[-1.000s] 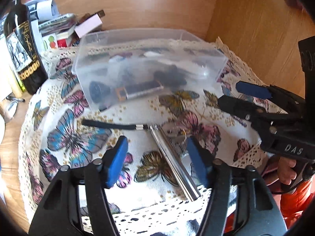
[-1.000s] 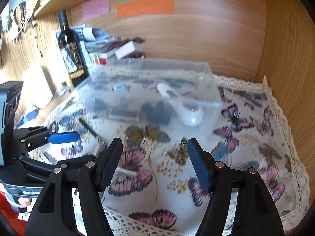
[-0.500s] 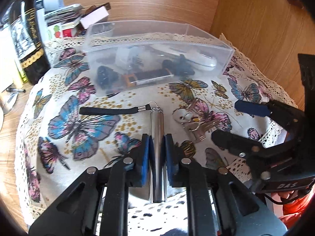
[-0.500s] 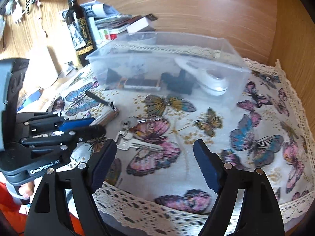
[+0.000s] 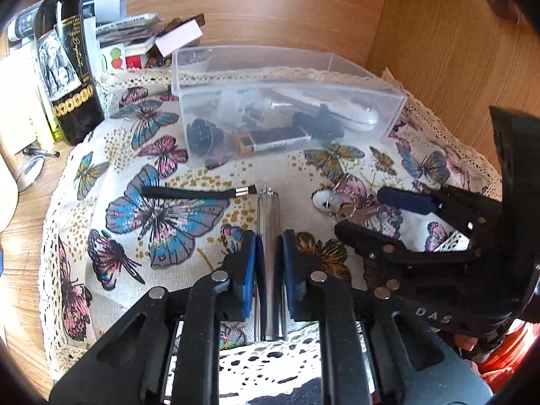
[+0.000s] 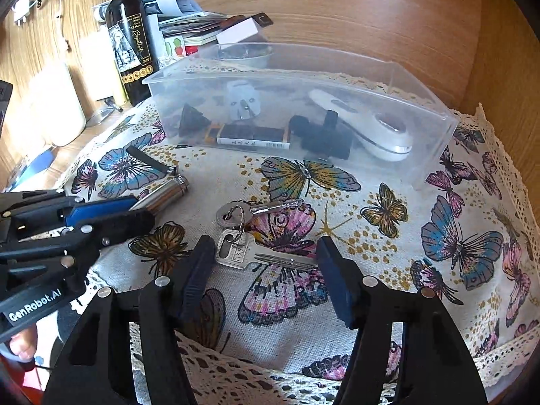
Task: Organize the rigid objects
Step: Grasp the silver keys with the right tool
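Clear bin (image 6: 435, 135) holding white opener (image 6: 371, 128)

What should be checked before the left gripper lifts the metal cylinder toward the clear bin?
1. Left gripper shut on the metal cylinder: ok.
2. Black strap lies loose on the cloth, snagged on nothing: ok.
3. Clear bin open on top, with room: ok.
4. Right gripper open, pads either side of the keys, beside the lift path: ok.
5. Grip firmness: cannot tell.
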### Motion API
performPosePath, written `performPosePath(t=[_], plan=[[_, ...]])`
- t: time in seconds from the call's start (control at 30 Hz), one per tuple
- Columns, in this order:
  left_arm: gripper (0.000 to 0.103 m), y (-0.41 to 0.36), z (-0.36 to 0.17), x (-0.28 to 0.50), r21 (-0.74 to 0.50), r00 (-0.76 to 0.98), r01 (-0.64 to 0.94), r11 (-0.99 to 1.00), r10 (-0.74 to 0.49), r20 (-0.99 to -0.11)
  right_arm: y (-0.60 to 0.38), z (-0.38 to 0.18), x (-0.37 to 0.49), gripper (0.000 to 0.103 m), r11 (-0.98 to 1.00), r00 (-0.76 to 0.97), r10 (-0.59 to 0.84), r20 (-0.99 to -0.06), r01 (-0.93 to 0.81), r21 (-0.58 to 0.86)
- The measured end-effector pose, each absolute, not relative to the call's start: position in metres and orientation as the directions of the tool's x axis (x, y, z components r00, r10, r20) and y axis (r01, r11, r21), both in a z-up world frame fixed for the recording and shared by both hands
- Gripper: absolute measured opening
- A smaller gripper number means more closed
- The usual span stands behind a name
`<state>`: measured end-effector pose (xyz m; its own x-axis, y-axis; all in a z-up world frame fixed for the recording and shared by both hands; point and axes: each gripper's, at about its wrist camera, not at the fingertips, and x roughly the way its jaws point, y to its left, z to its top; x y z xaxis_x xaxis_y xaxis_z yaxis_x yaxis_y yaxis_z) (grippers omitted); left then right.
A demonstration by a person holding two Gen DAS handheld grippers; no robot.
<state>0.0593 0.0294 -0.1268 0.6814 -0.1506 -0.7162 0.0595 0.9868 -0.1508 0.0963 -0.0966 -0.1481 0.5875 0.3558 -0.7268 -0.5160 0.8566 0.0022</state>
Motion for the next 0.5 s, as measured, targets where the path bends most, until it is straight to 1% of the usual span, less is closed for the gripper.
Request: performPosePath(t=[0.2, 0.5], plan=[[0.015, 0.029, -0.106, 0.056, -0.144, 0.726, 0.071, 0.987, -0.15, -0.671, -0.107, -0.136, 0.096, 0.059, 0.86, 0.608, 0.371, -0.702, -0.51, 0.012], [0.015, 0.025, -0.073, 0.052, -0.122, 0.785, 0.093, 0.988, -0.148, -0.602, -0.128, -0.101, 0.095, 0.059, 0.877, 0.684, 0.382, -0.622, -0.48, 0.011]])
